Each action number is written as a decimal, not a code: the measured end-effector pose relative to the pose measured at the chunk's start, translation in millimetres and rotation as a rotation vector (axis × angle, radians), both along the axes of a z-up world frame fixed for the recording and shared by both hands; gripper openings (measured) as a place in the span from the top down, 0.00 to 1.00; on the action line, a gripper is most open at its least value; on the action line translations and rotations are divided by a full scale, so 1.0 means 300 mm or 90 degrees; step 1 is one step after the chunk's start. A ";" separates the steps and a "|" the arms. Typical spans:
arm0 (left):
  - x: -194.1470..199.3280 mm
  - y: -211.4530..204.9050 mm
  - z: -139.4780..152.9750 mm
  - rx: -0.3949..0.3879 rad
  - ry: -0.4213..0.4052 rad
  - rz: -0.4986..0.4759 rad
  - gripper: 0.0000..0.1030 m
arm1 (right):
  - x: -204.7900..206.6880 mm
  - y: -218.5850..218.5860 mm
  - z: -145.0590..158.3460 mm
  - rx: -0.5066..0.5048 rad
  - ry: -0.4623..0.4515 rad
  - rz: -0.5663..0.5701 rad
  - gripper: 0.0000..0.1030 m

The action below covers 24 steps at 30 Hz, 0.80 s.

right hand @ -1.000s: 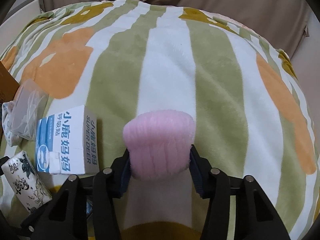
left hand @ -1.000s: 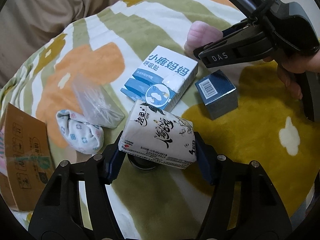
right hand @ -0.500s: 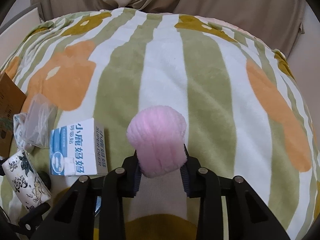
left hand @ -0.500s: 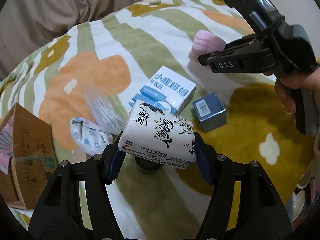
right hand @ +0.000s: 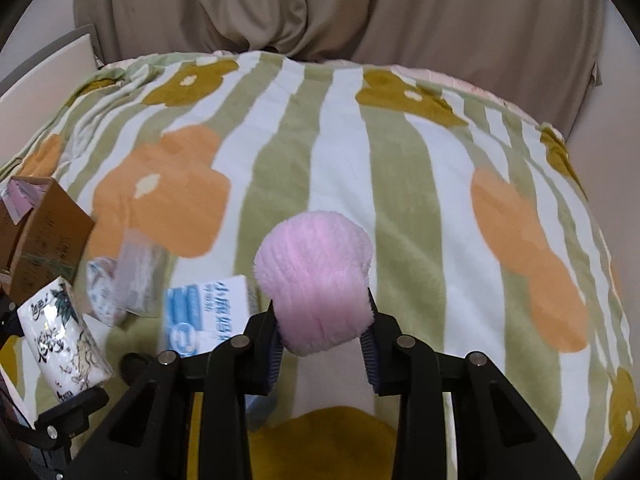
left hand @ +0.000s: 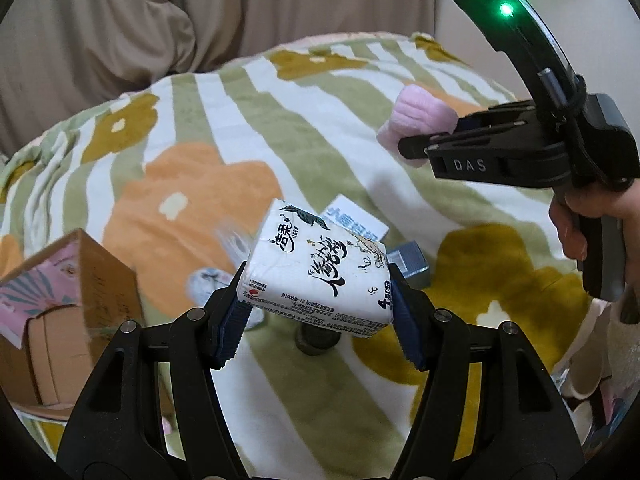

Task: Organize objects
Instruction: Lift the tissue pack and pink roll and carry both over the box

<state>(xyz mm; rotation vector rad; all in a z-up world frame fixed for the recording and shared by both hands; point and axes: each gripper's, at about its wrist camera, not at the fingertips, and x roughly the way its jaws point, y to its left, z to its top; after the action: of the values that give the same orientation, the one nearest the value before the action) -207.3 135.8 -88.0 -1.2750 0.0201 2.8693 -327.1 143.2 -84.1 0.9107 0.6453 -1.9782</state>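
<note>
Left hand-held gripper [left hand: 316, 312]: squeezed the white soft tissue pack [left hand: 318, 274].
Right hand-held gripper [right hand: 322, 342]: had just closed on the fluffy pink cloth roll [right hand: 314, 280].
Tip: carry both gently toward the brown cardboard box [left hand: 68, 300] at 9 o'clock.

Striped floral blanket [right hand: 348, 128] under blue-white box [right hand: 204, 316], cardboard box [left hand: 80, 300]

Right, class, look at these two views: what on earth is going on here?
A person is tidying things off a flowered blanket with a hand-held gripper in each hand. The left gripper is shut on a white tissue pack, held clear above the blanket. The right gripper, its jaws having just closed, is shut on a fluffy pink item, also lifted. A blue-and-white box, a small dark blue box and a cardboard box lie below.
</note>
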 end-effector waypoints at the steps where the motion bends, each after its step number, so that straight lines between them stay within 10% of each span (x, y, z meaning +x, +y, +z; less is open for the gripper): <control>1: 0.010 -0.015 0.021 0.004 0.006 0.002 0.42 | 0.013 -0.004 0.017 -0.004 0.000 0.004 0.70; 24: 0.304 -0.481 0.297 0.041 0.105 0.120 0.42 | 0.406 -0.216 0.241 -0.052 0.004 0.119 0.70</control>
<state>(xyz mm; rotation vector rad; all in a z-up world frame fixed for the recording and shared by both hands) -116.2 -8.6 1.2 -1.0813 -0.2019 3.0971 -205.1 78.3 -11.7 0.7665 0.6259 -1.8270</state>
